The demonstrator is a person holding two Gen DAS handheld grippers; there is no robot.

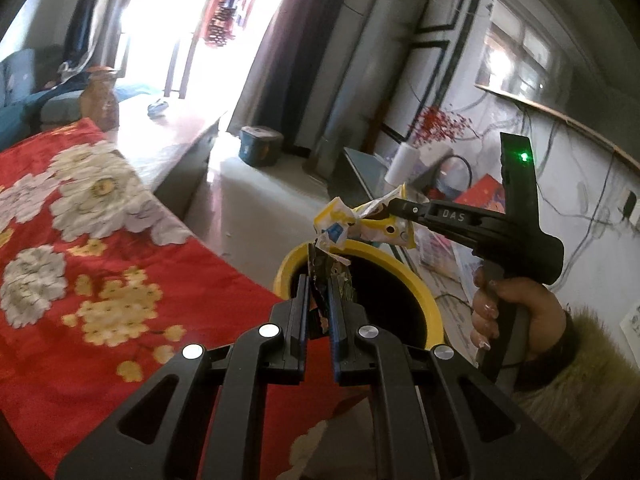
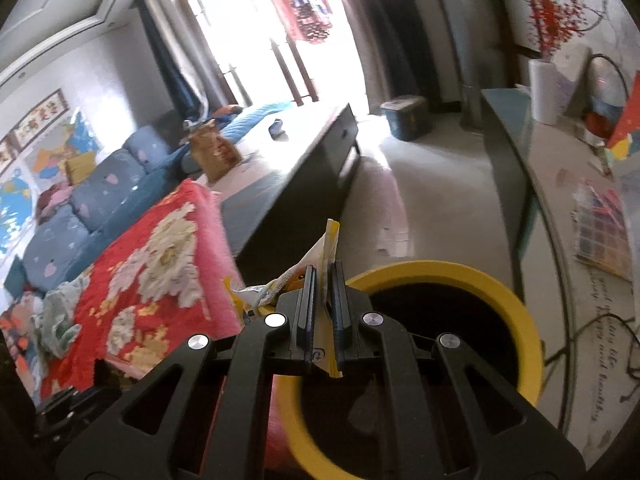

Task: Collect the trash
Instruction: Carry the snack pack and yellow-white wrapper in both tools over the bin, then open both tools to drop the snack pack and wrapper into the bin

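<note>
A yellow-rimmed bin (image 1: 404, 276) with a dark inside stands beside the table; it also shows in the right wrist view (image 2: 516, 312). My left gripper (image 1: 319, 280) is shut on a dark crumpled wrapper (image 1: 336, 276), held over the bin's near rim. My right gripper (image 1: 394, 204) is shut on a yellow and white wrapper (image 1: 356, 224) and holds it above the bin. In the right wrist view that gripper (image 2: 324, 268) pinches the yellow wrapper (image 2: 324, 248) at the bin's left rim.
A red floral cloth (image 1: 120, 272) covers the table on the left. A long dark low table (image 2: 296, 160) stretches toward the bright window. A sideboard (image 2: 560, 200) with a paper roll and papers runs along the right wall. A blue box (image 1: 260, 146) sits on the floor.
</note>
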